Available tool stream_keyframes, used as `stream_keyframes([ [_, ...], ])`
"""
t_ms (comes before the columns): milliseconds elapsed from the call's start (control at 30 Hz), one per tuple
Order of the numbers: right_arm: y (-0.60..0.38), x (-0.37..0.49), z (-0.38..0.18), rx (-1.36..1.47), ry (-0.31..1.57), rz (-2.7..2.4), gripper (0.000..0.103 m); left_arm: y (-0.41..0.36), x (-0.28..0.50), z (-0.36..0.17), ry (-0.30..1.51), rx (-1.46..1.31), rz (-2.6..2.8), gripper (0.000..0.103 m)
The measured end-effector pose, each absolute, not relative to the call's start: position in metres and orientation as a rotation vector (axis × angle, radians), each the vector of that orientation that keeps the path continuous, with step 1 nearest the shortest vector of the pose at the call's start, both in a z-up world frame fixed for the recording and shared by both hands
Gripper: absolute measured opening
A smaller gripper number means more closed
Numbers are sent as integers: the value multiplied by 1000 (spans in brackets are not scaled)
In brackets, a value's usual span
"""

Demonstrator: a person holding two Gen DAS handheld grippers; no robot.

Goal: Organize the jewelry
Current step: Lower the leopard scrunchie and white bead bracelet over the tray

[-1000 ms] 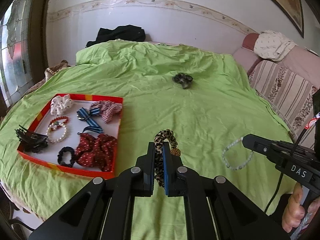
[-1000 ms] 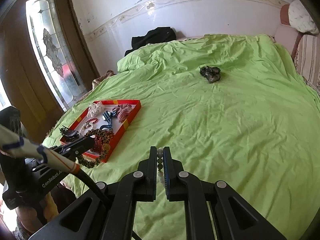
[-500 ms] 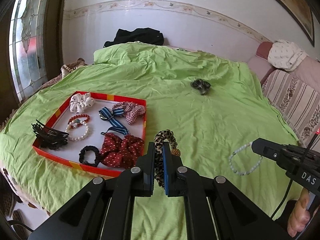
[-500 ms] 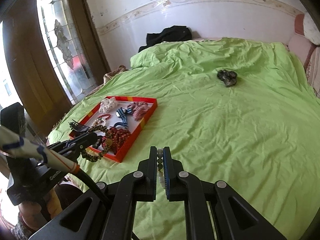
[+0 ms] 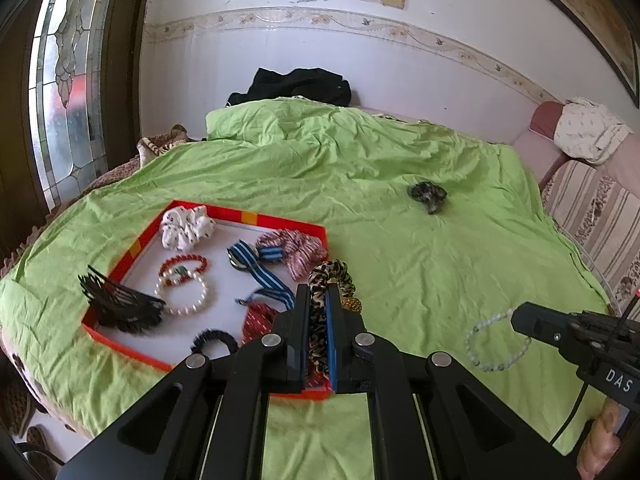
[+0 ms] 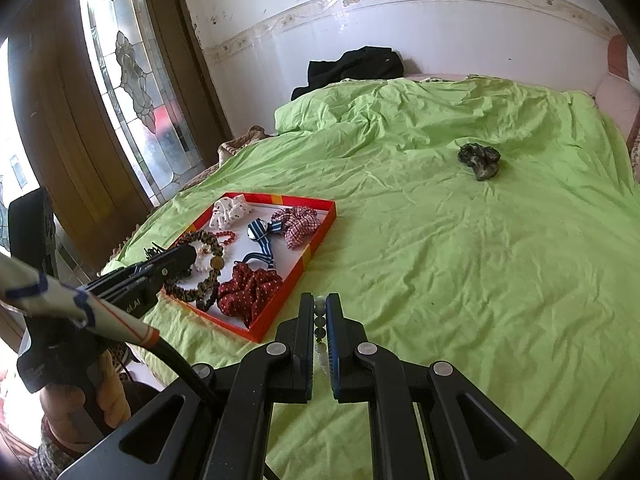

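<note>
A red-rimmed tray (image 5: 248,218) (image 6: 316,236) with a white floor lies on the green bedsheet. It holds several scrunchies, bracelets, a striped bow and a black claw clip. My left gripper (image 5: 318,292) (image 6: 188,254) is shut on a leopard-print scrunchie (image 5: 332,276) (image 6: 204,280), which hangs over the tray's near side. My right gripper (image 6: 319,300) (image 5: 520,316) is shut on a pale bead bracelet (image 6: 319,320) (image 5: 496,340), held above the sheet to the right of the tray. A dark scrunchie (image 5: 427,194) (image 6: 480,158) lies alone farther up the bed.
A black garment (image 5: 296,84) lies at the bed's far end against the wall. A striped sofa (image 5: 592,208) borders the bed on the right. A glass-panelled door (image 6: 132,80) stands to the left. The bed's near edge drops off just below the tray.
Both grippers have moved left toward the tray, each keeping its grip. The leopard scrunchie, earlier over the sheet beside the tray, now hangs above the tray.
</note>
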State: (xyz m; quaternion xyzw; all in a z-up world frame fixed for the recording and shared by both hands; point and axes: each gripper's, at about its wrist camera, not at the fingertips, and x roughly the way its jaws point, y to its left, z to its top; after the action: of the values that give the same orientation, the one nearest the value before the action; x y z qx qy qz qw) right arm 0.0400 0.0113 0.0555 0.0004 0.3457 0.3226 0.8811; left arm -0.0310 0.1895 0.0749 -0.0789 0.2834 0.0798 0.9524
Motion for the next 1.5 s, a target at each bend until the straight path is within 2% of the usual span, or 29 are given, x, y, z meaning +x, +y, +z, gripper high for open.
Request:
stream_keyframes([
  [567,76,62,66,-25,726,707,7,270,25,104,509,-167,231,7],
  [1100,152,98,60,-50,761,782,7,356,37,70,559,-330,209,7],
  [1500,209,120,49,-39,803,827,7,399,83,41,607,-491,144,7],
])
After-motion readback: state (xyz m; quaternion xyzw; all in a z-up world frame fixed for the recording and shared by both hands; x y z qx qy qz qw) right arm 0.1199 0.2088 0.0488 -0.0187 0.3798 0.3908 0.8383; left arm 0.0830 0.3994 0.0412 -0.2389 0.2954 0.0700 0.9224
